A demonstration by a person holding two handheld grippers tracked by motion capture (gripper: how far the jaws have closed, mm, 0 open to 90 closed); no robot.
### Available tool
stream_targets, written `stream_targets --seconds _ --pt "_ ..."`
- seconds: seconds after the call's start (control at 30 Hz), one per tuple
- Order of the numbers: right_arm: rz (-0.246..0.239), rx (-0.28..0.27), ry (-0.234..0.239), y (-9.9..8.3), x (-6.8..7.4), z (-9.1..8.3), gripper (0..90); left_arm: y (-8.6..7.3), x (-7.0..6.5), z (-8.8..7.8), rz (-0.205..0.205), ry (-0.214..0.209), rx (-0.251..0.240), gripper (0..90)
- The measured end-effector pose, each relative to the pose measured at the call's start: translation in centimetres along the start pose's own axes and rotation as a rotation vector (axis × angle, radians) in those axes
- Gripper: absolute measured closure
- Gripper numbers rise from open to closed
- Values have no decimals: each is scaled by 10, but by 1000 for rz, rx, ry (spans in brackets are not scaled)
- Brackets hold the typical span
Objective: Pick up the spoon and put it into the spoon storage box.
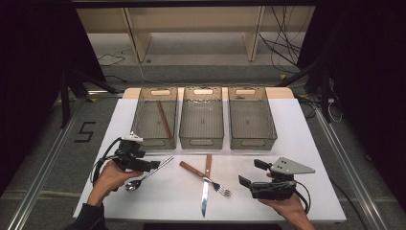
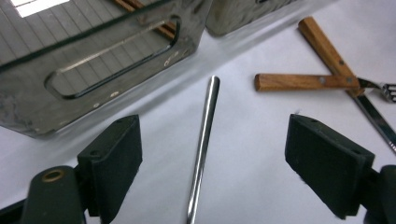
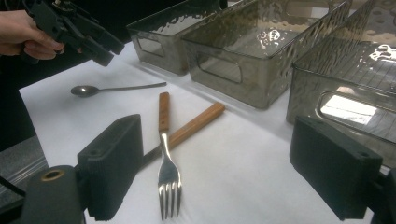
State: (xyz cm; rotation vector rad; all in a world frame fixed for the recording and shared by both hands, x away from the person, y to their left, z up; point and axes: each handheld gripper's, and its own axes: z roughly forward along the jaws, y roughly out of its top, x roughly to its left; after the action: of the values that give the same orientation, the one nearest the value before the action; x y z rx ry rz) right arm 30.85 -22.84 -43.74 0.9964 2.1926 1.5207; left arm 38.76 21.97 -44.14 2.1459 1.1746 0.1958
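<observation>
A metal spoon (image 1: 139,181) lies at the table's front left, its handle (image 2: 205,135) pointing toward the bins. My left gripper (image 1: 152,165) hovers over that handle, open, with a jaw on either side (image 2: 212,154) and not touching it. A wooden-handled fork (image 1: 203,176) and a wooden-handled knife (image 1: 206,189) lie crossed at the front centre. My right gripper (image 1: 252,173) is open to their right, with nothing between its jaws (image 3: 215,172). The fork's tines (image 3: 169,196) point at it.
Three translucent grey bins stand in a row at the back: left (image 1: 153,142), middle (image 1: 201,142), right (image 1: 252,142). A thin wooden-brown stick (image 1: 165,120) lies in the left one. Bare white table (image 1: 297,143) surrounds the cutlery.
</observation>
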Motion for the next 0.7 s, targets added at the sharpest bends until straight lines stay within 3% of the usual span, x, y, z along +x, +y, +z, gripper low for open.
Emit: stream_targets --seconds 0.33,0.7 --pt "3 4 3 -2 -2 0 182 -3 2 1 24 14 61 222" --pt "0 22 2 -4 -1 3 183 -9 2 5 45 9 157 429"
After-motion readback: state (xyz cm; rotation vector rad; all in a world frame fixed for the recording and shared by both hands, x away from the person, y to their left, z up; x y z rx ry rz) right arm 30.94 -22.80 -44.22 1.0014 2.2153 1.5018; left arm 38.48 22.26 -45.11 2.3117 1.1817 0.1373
